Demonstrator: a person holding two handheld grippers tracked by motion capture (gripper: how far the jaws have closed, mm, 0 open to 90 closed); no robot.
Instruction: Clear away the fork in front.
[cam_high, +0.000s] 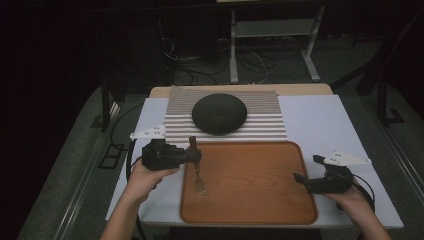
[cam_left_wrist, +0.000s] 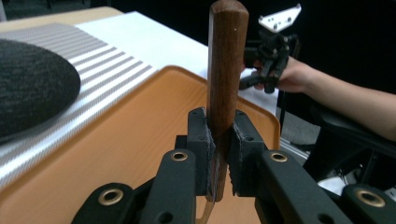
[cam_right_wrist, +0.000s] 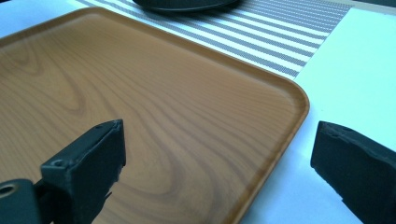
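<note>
The left gripper (cam_left_wrist: 219, 154) clamps a dark wooden rounded handle (cam_left_wrist: 227, 65) upright at twelve o'clock above the orange-brown wooden tray (cam_left_wrist: 116, 154).

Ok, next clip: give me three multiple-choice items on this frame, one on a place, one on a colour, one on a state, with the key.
1. Where does the dark round object sit?
A. on the striped mat
B. on the tray
C. on the floor

2. What colour is the tray?
A. blue
B. wood brown
C. green

3. What are the left gripper's fingers doing?
A. spread wide, holding nothing
B. gripping the mat
C. shut on the fork handle

Key: 1 A, stripes surround it in the high view; 2 B, wood grain shows; 3 C, the left gripper view shows the handle clamped. The right gripper is open.
</note>
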